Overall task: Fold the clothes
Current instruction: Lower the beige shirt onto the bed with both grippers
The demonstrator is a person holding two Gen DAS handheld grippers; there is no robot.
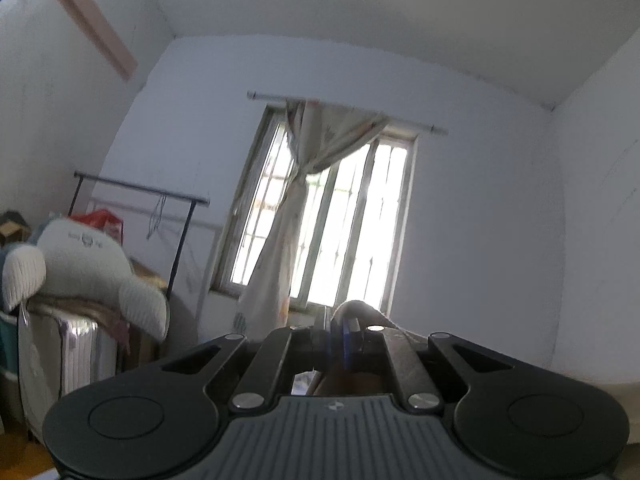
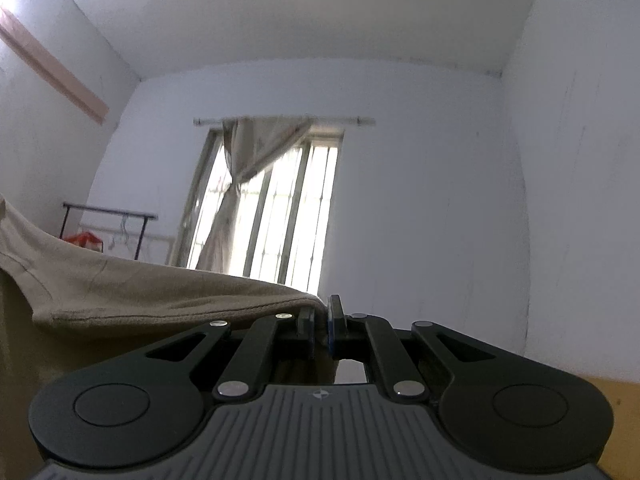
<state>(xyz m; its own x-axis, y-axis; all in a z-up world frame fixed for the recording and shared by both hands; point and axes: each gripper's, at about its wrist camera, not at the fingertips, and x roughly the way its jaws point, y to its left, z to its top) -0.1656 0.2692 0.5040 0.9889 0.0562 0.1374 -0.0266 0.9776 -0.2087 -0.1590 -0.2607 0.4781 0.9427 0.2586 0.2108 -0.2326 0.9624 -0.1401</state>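
Both pairs of jaws are pinched nearly shut on cloth. Seen from the right wrist, the right gripper (image 2: 321,322) clamps the hemmed edge of a beige garment (image 2: 132,288), which stretches away from it to the left, below the barred window (image 2: 276,208), and sags in a shallow curve. Seen from the left wrist, the left gripper (image 1: 335,340) nips a small hump of the same beige cloth just under the window's sill; the rest of the garment hangs out of that camera's sight. Both grippers point slightly upward at the far wall, so the piece is held aloft, spread between the two hands, probably on its way to being laid down or doubled over.

To do this well, keep both grips firm and level with each other, draw the hem taut enough to take out the sag without tugging it from the pads, and lower the two corners together so the edge lands straight. Where it will land cannot be seen.
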